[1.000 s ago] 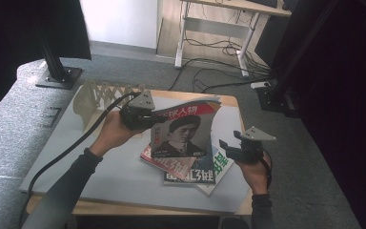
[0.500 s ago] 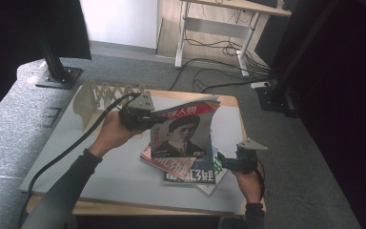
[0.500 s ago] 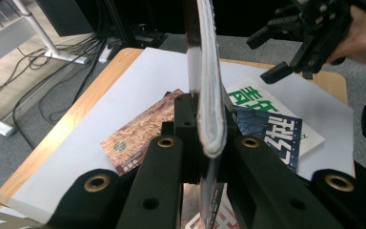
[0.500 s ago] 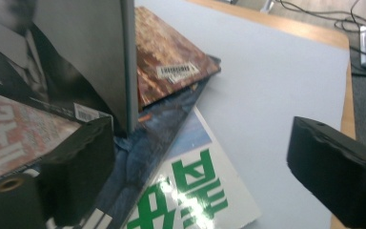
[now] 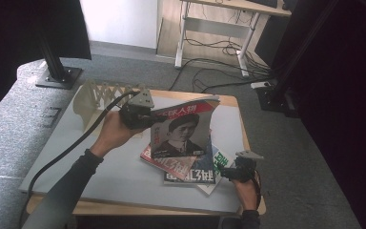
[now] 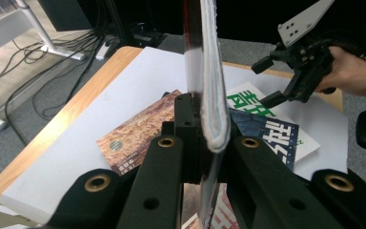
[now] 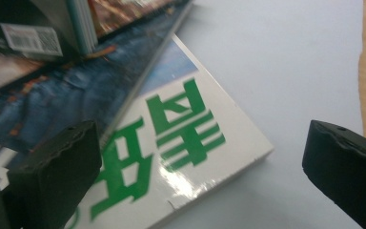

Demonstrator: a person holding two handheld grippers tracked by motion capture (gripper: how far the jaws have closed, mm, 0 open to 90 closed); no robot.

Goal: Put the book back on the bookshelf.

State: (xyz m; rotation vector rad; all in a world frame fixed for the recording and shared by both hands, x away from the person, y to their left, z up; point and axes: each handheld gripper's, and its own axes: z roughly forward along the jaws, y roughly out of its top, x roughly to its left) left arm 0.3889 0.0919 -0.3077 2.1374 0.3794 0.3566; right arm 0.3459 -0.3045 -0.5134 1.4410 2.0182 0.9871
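Observation:
My left gripper [image 5: 150, 119] is shut on the edge of a magazine with a portrait cover [image 5: 181, 131], which it holds upright above the pile. In the left gripper view the magazine [image 6: 210, 86] stands edge-on between the closed jaws of that gripper [image 6: 202, 138]. On the table lie a red magazine [image 5: 164, 164], a blue one [image 5: 195, 174] and, lowest, a white one with green lettering [image 5: 220, 164]. My right gripper [image 5: 227, 172] sits low at the white magazine's corner. Its jaws have just been opening. They stand wide on either side of that corner [image 7: 228, 157] without touching it.
A white mat [image 5: 124, 176] covers the wooden table [image 5: 226, 100]. A pale wooden lattice rack [image 5: 100, 98] stands at the back left. Beyond the table are a black stand's base [image 5: 57, 76], floor cables [image 5: 209, 71] and a desk frame.
My right gripper has sunk from above the table's right side to the white magazine's corner, and its jaws have spread wider. The left gripper has kept the portrait magazine up in place.

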